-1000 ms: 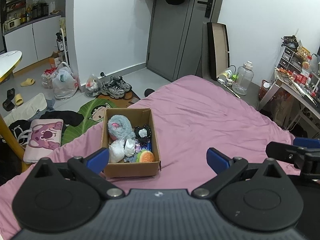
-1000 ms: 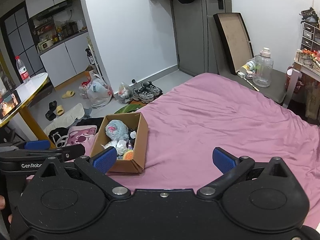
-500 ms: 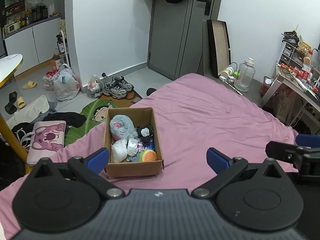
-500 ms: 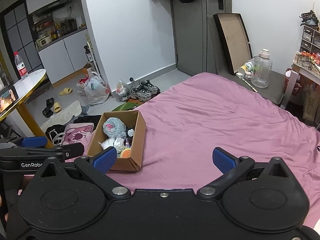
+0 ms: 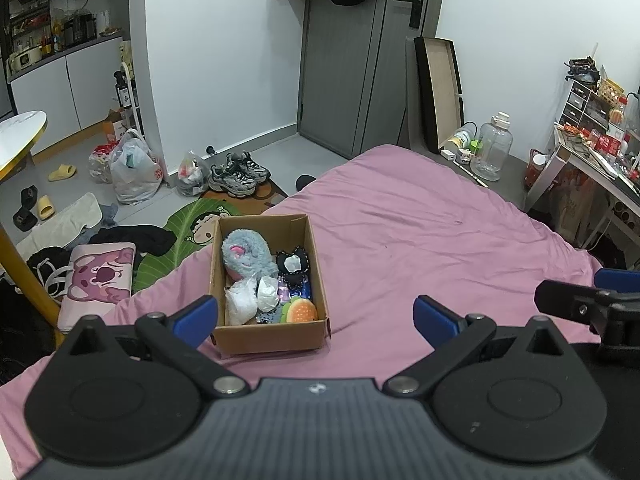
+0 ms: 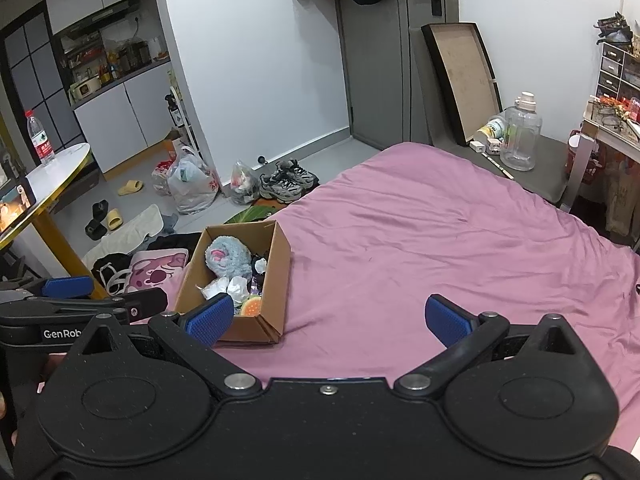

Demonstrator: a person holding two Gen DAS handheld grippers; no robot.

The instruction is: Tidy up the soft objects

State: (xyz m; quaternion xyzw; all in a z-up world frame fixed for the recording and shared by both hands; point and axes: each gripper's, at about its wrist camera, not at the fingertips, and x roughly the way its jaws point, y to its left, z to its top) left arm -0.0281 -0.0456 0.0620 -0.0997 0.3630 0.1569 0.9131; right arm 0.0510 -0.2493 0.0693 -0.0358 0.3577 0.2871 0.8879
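A cardboard box (image 5: pixel 272 338) stands on the pink bed, and it also shows in the right wrist view (image 6: pixel 276 276). It holds a grey fluffy plush (image 5: pixel 246 254), a black-and-white toy (image 5: pixel 294 264), white soft pieces (image 5: pixel 242 304) and a burger plush (image 5: pixel 302 312). My left gripper (image 5: pixel 316 316) is open and empty, held back from the box's near side. My right gripper (image 6: pixel 328 318) is open and empty, to the right of the box. The right gripper's tip shows in the left wrist view (image 5: pixel 576 300).
The pink bed sheet (image 5: pixel 420 240) spreads to the right of the box. On the floor to the left lie a pink pillow (image 5: pixel 100 276), clothes, bags and shoes (image 5: pixel 238 172). A white round table (image 6: pixel 48 176) stands at left, a desk (image 5: pixel 592 160) at right.
Both grippers have drawn back and risen slightly, so the box sits a little farther off in both views. Both stay open and empty.
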